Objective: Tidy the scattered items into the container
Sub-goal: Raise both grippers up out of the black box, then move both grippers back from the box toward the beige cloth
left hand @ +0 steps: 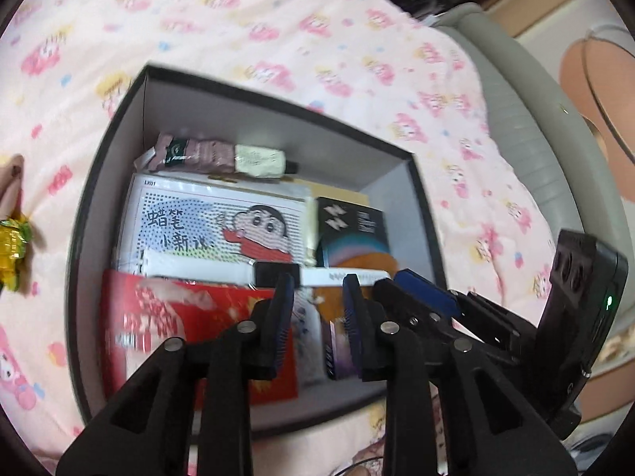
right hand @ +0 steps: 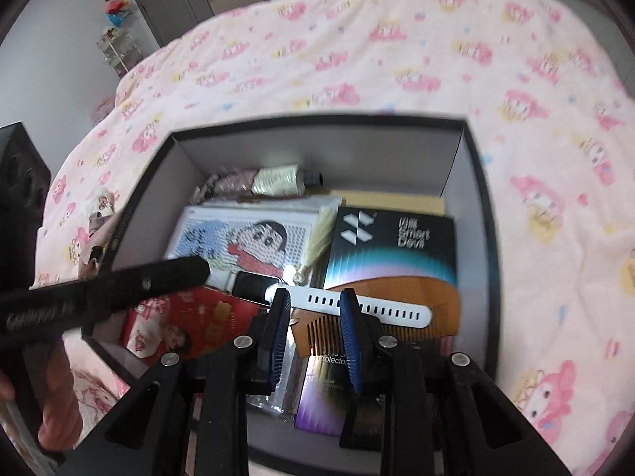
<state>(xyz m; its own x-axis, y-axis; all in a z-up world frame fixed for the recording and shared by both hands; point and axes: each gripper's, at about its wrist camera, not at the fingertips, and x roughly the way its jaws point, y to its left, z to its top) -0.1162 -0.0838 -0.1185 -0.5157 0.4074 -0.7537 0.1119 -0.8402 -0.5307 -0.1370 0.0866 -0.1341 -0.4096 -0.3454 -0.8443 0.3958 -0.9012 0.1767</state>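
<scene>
A dark grey box (left hand: 119, 127) (right hand: 486, 238) stands open on a pink patterned bedspread (left hand: 278, 20). In it lie a cartoon sheet (left hand: 214, 222), a black carton (right hand: 393, 242), a red packet (left hand: 178, 317), a wooden comb (right hand: 401, 309), a tube (right hand: 278, 180) and a white-strapped watch (right hand: 381, 307) (left hand: 274, 273). My left gripper (left hand: 318, 279) hangs open over the box's near side, nothing between its blue pads. My right gripper (right hand: 314, 295) is open above the watch strap, pads apart and not pressing on it. The left gripper's finger (right hand: 119, 285) crosses the box's left edge.
A yellow-green wrapped sweet (left hand: 14, 246) and a pale pink soft item (left hand: 12, 182) lie on the bedspread left of the box. A small plush figure (right hand: 101, 214) sits by the box's left wall. A hand (right hand: 59, 408) shows at the lower left. A grey bed edge (left hand: 528, 119) runs at the right.
</scene>
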